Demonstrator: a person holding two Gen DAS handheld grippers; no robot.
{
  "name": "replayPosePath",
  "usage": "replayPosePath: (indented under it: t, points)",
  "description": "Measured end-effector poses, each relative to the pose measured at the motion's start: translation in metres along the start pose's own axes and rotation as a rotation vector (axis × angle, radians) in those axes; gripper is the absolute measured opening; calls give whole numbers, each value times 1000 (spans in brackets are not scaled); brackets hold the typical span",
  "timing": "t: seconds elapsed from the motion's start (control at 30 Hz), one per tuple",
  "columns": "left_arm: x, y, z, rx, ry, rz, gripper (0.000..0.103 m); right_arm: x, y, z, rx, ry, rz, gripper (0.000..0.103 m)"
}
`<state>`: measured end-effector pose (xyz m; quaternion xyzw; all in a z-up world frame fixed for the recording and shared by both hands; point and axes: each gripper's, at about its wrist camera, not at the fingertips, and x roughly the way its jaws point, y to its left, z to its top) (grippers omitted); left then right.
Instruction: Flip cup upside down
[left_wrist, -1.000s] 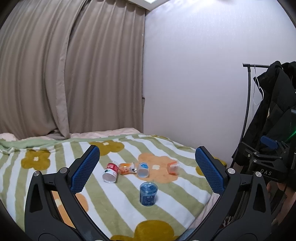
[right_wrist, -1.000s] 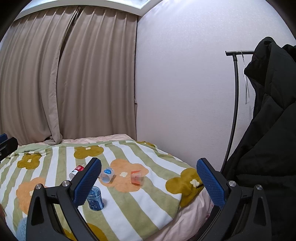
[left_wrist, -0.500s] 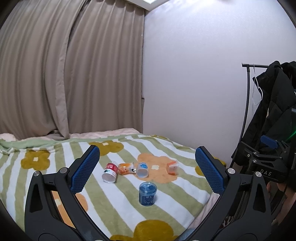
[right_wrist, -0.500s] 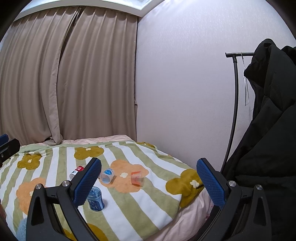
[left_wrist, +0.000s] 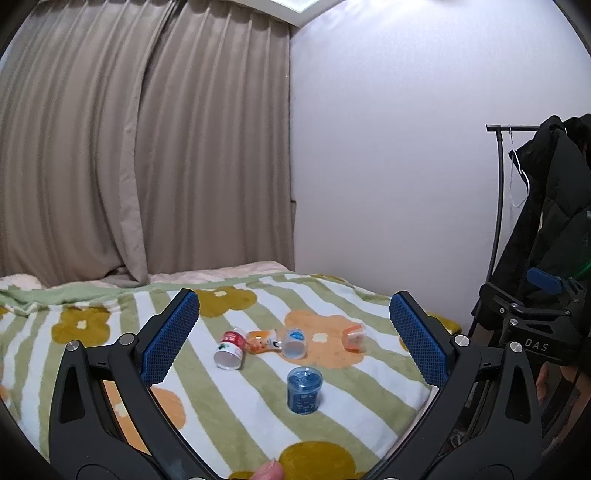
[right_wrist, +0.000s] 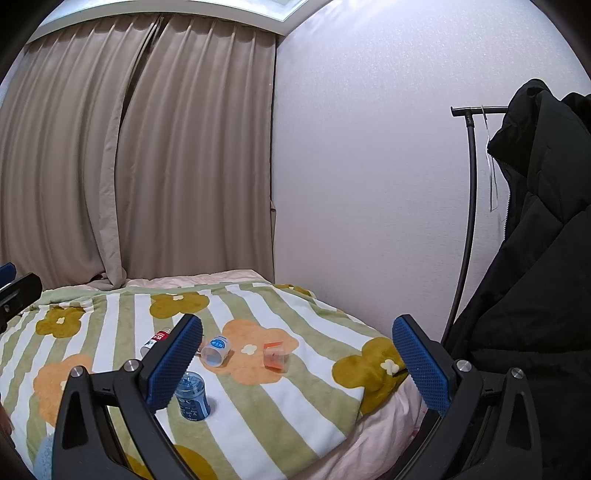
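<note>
Blue cup (left_wrist: 305, 389) upright on blanket (left_wrist: 221, 402)

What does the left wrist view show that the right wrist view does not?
Only the left wrist view shows the orange printed cup lying between the red cup and the clear cup, plus a fingertip at the bottom edge.

Only the right wrist view shows the pink bedding under the blanket's edge.

Both show the striped flowered blanket, the blue cup standing on it, the small orange cup, the curtains, the black coat on its rack, and each gripper, left and right, open and empty.
</note>
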<state>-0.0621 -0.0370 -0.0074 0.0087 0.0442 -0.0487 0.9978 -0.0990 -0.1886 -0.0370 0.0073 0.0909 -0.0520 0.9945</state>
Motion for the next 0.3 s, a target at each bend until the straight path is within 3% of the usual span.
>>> replayPosePath:
  t: [0.3]
  points:
    - [-5,2,1,-19,-32,11,103,0,0,4,0,-2,-1,103]
